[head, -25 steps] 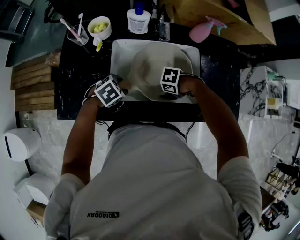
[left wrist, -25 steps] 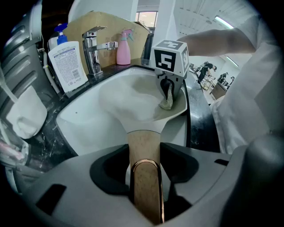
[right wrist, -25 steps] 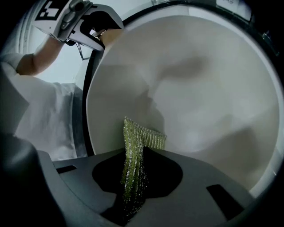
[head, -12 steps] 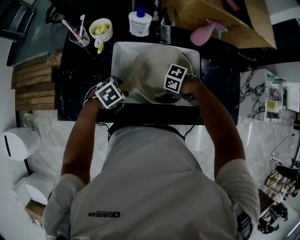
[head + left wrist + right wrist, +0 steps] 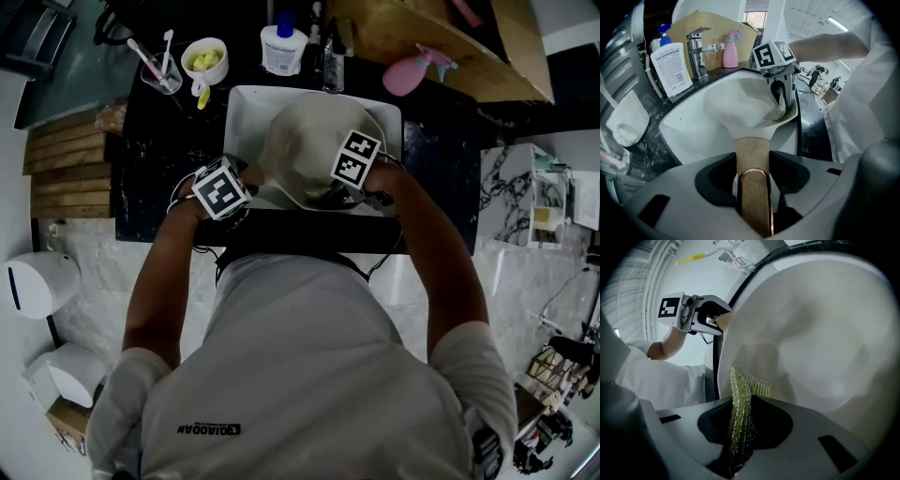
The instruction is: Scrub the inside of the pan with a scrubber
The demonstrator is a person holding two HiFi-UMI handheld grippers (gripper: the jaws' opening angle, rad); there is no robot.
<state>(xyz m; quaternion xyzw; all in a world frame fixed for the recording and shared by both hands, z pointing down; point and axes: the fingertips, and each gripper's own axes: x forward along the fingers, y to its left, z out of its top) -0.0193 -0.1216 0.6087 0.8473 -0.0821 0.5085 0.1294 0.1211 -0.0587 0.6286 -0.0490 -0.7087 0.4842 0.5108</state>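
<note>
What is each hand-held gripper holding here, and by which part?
The left hand-held gripper clamps the pan by its wooden handle; the right hand-held gripper pinches the green scrubber by one end.

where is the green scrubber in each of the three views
Head view: scrubber at the pan's near rim, right of middle.
Left gripper view: right of centre, hanging from the right claw against the pan's inner wall.
Right gripper view: bottom centre, pinched between that claw's jaws.
Shared landmark: the pale pan, in all three views.
</note>
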